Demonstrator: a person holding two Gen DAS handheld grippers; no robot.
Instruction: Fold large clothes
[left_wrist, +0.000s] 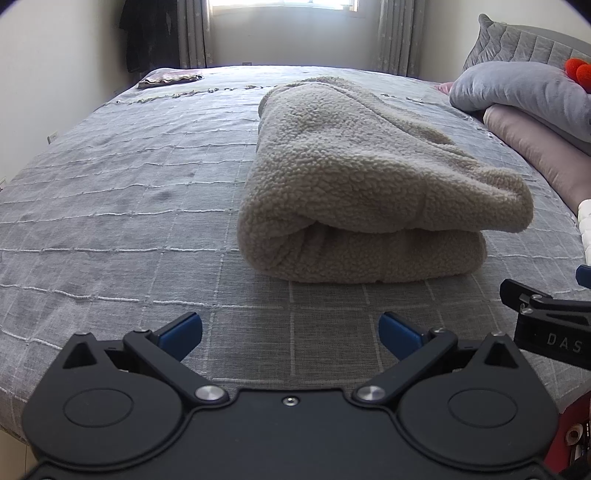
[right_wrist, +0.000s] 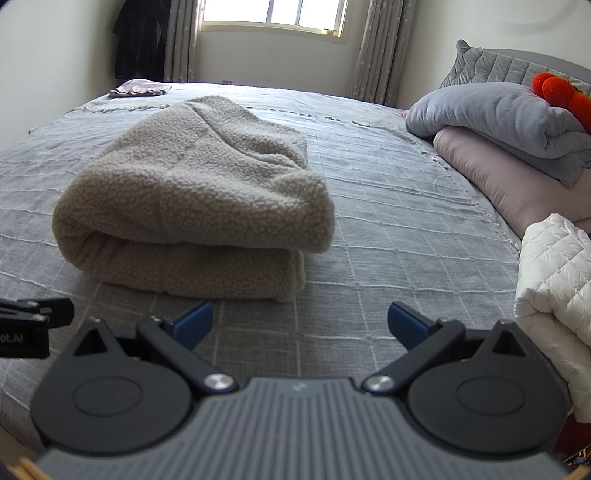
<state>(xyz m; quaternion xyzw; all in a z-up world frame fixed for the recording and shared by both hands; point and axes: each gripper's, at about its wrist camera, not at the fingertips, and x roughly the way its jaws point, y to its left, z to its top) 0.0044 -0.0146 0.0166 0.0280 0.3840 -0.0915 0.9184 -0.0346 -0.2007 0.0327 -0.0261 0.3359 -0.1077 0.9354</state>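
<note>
A beige fleece garment (left_wrist: 362, 184) lies folded in a thick bundle on the grey checked bedspread (left_wrist: 110, 221). It also shows in the right wrist view (right_wrist: 192, 206). My left gripper (left_wrist: 290, 332) is open and empty, just in front of the bundle's near edge and apart from it. My right gripper (right_wrist: 299, 325) is open and empty, in front of the bundle's right corner. The right gripper also shows at the right edge of the left wrist view (left_wrist: 546, 314). The left gripper shows at the left edge of the right wrist view (right_wrist: 33, 325).
A white quilted jacket (right_wrist: 554, 302) lies at the right near edge. Grey and pink pillows (right_wrist: 509, 133) with a red toy (right_wrist: 557, 88) are stacked at the right. A small folded cloth (right_wrist: 142, 88) lies at the far left corner. A window with curtains is behind the bed.
</note>
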